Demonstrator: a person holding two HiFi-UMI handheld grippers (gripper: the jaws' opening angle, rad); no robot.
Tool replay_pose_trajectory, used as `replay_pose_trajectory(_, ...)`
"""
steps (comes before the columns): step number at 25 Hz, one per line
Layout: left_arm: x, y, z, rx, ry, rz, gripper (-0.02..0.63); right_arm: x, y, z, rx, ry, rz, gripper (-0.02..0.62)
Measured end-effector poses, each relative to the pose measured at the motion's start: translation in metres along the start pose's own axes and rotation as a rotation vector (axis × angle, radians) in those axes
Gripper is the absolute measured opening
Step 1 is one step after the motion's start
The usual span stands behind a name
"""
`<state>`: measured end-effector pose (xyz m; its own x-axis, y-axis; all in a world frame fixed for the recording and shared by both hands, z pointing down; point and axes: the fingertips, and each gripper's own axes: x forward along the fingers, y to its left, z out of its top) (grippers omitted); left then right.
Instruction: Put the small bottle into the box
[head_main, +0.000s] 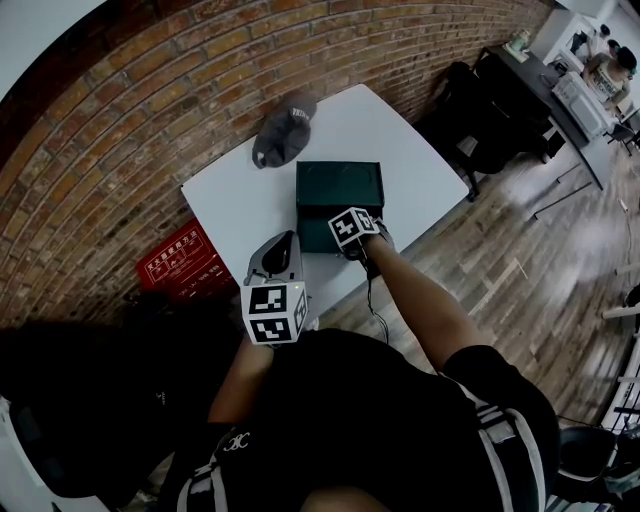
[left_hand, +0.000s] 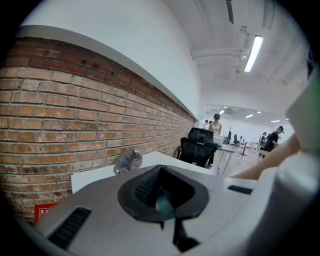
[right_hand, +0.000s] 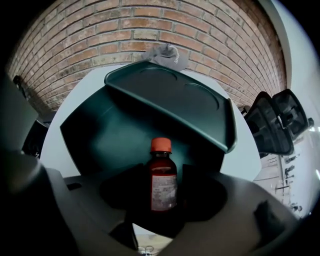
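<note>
Bottle (right_hand: 162, 182) upright between the jaws of your right gripper (right_hand: 163, 194), at the mouth of the open green box (right_hand: 170, 95) on the worktop (head_main: 400, 140). The jaws are spread wide, and the pads look just clear of it in the dim view. It's rigid, light, smooth and probably breakable. Take it at the labelled body, not the orange cap. Your left gripper (left_hand: 161, 192) is closed, empty and held back.

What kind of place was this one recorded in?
Most likely an open-plan office or lab: a brick wall, a white table, and beyond it desks with black office chairs and people under ceiling strip lights.
</note>
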<state>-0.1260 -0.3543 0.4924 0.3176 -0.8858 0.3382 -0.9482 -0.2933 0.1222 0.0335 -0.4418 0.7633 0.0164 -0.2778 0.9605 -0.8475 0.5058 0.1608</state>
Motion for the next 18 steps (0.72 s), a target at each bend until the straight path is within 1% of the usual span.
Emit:
replay_pose_trajectory(5, 0.0, -0.007, 0.0, 0.01, 0.001, -0.011, 0.003, -0.012, -0.001, 0.005, 0.005, -0.057, 0.001, 0.232)
replay_pose_trajectory(9, -0.001, -0.003, 0.003, 0.003, -0.016, 0.005, 0.004, -0.03, -0.002, 0.015, 0.028, -0.145, 0.021, 0.232)
replay_pose_trajectory(13, -0.001, -0.001, 0.008, -0.01, -0.025, 0.022, 0.005, -0.055, -0.011, 0.023, 0.067, -0.239, 0.01, 0.227)
replay_pose_trajectory(15, -0.001, -0.004, 0.009, -0.01, -0.028, 0.024, 0.003, -0.068, -0.017, 0.026, 0.112, -0.303, 0.01, 0.195)
replay_pose_trajectory(16, 0.0, -0.006, 0.009, -0.009, -0.029, 0.024, 0.003, -0.076, -0.022, 0.028, 0.136, -0.342, 0.006, 0.168)
replay_pose_trajectory(18, 0.001, -0.011, 0.009, -0.006, -0.029, 0.022, 0.003, -0.093, -0.031, 0.032, 0.176, -0.429, -0.012, 0.075)
